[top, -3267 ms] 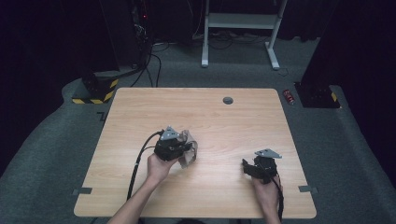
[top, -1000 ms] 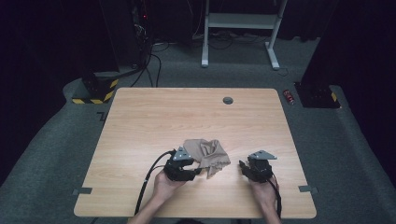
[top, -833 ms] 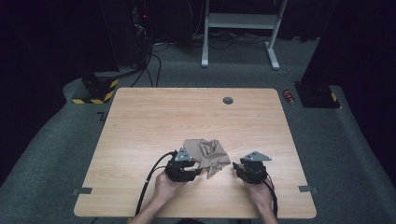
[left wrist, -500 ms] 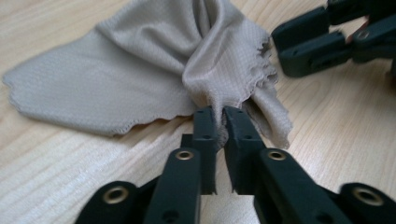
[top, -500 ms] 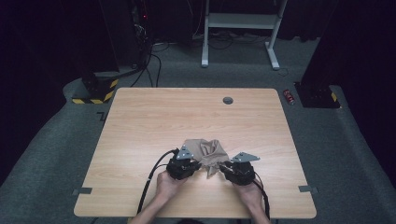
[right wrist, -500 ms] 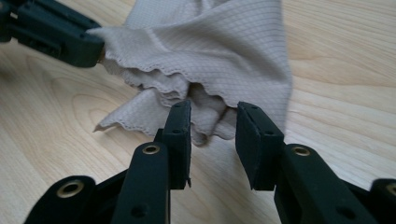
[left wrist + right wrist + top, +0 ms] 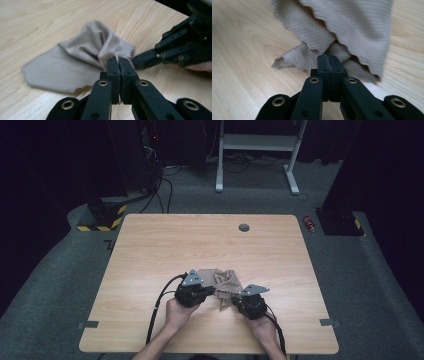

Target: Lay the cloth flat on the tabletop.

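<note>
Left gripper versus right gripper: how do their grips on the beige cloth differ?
The left gripper pinches a frayed, raised corner of the beige woven cloth; the right gripper pinches a scalloped edge beneath hanging folds. In the high view, left sits slightly farther up the table than right. Both are shut on cloth.

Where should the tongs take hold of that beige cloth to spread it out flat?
At its edge, from the person's side, low over the table. The cloth lies bunched, and its zigzag-cut edges stick out free. The left tongs and right tongs are both already shut on such an edge.
</note>
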A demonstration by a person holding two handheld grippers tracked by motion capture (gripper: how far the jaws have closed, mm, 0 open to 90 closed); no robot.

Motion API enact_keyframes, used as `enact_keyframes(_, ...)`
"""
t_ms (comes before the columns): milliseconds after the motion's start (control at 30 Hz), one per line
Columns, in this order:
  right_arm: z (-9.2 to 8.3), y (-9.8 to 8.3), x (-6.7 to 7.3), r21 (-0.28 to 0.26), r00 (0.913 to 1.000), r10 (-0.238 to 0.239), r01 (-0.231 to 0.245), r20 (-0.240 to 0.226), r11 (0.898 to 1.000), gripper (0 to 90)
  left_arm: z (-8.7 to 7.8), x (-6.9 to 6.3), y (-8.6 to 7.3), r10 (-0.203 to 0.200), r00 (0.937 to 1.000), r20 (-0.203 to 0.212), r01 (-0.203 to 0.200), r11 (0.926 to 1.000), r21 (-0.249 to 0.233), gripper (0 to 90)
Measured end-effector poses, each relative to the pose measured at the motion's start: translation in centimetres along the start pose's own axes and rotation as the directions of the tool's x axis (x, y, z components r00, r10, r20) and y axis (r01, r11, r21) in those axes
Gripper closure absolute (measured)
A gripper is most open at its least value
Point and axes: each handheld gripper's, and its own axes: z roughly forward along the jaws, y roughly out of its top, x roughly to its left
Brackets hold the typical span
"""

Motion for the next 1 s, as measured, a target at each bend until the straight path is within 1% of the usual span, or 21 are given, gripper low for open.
enact_keyframes(33,0.1,0.1,0.3,-0.003,0.9998,-0.014,0.014,-0.01,1.0,89.3,0.0,-0.1,0.2,-0.001,1.0,0.004,0.001,1.0,-0.004,88.0)
enact_keyframes(67,0.1,0.1,0.3,-0.003,0.9998,-0.014,0.014,-0.01,1.0,89.3,0.0,-0.1,0.2,-0.001,1.0,0.004,0.001,1.0,-0.004,87.9)
enact_keyframes(100,0.2,0.3,0.9,0.002,0.9991,-0.034,0.034,-0.024,0.999,89.4,0.0,-0.4,0.5,0.013,0.9998,0.015,-0.013,0.9999,-0.009,88.0)
enact_keyframes(133,0.3,0.3,1.1,0.0,0.9988,-0.041,0.041,-0.028,0.999,89.4,0.0,-0.4,0.5,0.013,0.9998,0.015,-0.013,0.9999,-0.009,88.0)
enact_keyframes(167,0.3,0.3,1.2,-0.004,0.9982,-0.052,0.052,-0.031,0.999,89.5,0.0,-0.6,0.7,0.031,0.9995,0.011,-0.031,0.9994,-0.014,88.0)
enact_keyframes(200,0.2,0.3,1.4,-0.005,0.9981,-0.052,0.051,-0.032,0.999,89.5,0.0,-0.6,0.7,0.031,0.9995,0.011,-0.031,0.9994,-0.014,88.0)
enact_keyframes(233,0.1,0.3,1.4,-0.007,0.998,-0.053,0.052,-0.034,0.999,89.4,-0.2,-0.5,0.9,0.049,0.9988,-0.006,-0.049,0.9988,-0.007,88.0)
enact_keyframes(267,0.1,0.3,1.4,-0.007,0.998,-0.053,0.052,-0.034,0.999,89.4,-0.2,-0.5,0.9,0.049,0.9988,-0.006,-0.049,0.9988,-0.007,88.0)
enact_keyframes(300,-0.4,0.2,1.3,-0.024,0.9985,-0.039,0.039,-0.037,0.999,88.8,-0.8,0.0,1.1,0.056,0.998,-0.031,-0.056,0.9984,-0.01,88.1)
enact_keyframes(333,-0.6,0.2,1.1,-0.039,0.9986,-0.028,0.026,-0.044,0.999,87.0,-0.8,0.0,1.1,0.056,0.998,-0.031,-0.056,0.9984,-0.01,88.1)
enact_keyframes(367,-0.9,0.1,0.8,-0.056,0.9985,-0.014,0.011,-0.052,0.998,81.1,-1.7,0.6,1.3,0.05,0.9972,-0.056,-0.051,0.9985,-0.019,88.2)
enact_keyframes(400,-1.1,0.0,0.6,-0.063,0.9986,0.004,-0.007,-0.052,0.998,77.4,-2.1,0.9,1.3,0.044,0.9967,-0.068,-0.045,0.9986,-0.026,88.2)
enact_keyframes(500,-1.3,0.0,0.1,-0.055,0.9998,0.014,-0.015,-0.013,0.998,75.0,-3.3,1.6,1.2,0.03,0.9951,-0.095,-0.034,0.9986,-0.041,88.2)
enact_keyframes(533,-1.3,0.0,0.1,-0.054,0.9999,0.012,-0.012,-0.001,0.998,75.0,-3.3,1.6,1.2,0.03,0.9951,-0.095,-0.034,0.9986,-0.041,88.2)
enact_keyframes(567,-1.3,0.0,0.1,-0.054,0.9999,0.012,-0.012,-0.001,0.998,75.0,-3.6,1.8,1.0,0.029,0.9939,-0.107,-0.033,0.9988,-0.037,88.2)
enact_keyframes(600,-1.0,0.0,0.0,-0.047,0.9998,0.013,-0.012,0.015,0.999,73.8,-3.9,2.0,0.6,0.023,0.9925,-0.12,-0.027,0.9991,-0.033,88.2)
enact_keyframes(733,-0.5,0.2,0.2,-0.042,0.9996,0.026,-0.026,0.013,0.999,68.9,-4.2,2.4,0.1,0.023,0.9901,-0.139,-0.026,0.9995,-0.019,88.1)
enact_keyframes(767,-0.2,0.3,0.5,-0.045,0.9996,0.029,-0.029,0.0,0.999,66.9,-4.5,2.7,-0.1,0.022,0.9887,-0.149,-0.024,0.9996,-0.015,88.1)
enact_keyframes(833,0.0,0.4,0.7,-0.047,0.9998,0.019,-0.019,0.006,0.999,65.2,-5.0,3.1,-0.3,0.018,0.9859,-0.166,-0.022,0.9996,-0.02,88.2)
enact_keyframes(933,0.0,0.3,0.6,-0.054,0.9977,0.028,-0.024,0.062,0.998,59.6,-5.8,3.7,-0.6,-0.009,0.9828,-0.185,0.002,0.9993,-0.038,88.2)
enact_keyframes(1000,0.0,0.3,0.4,-0.059,0.9957,0.049,-0.045,0.078,0.997,56.8,-6.3,4.1,-0.8,-0.02,0.9808,-0.194,0.012,0.9988,-0.047,88.3)
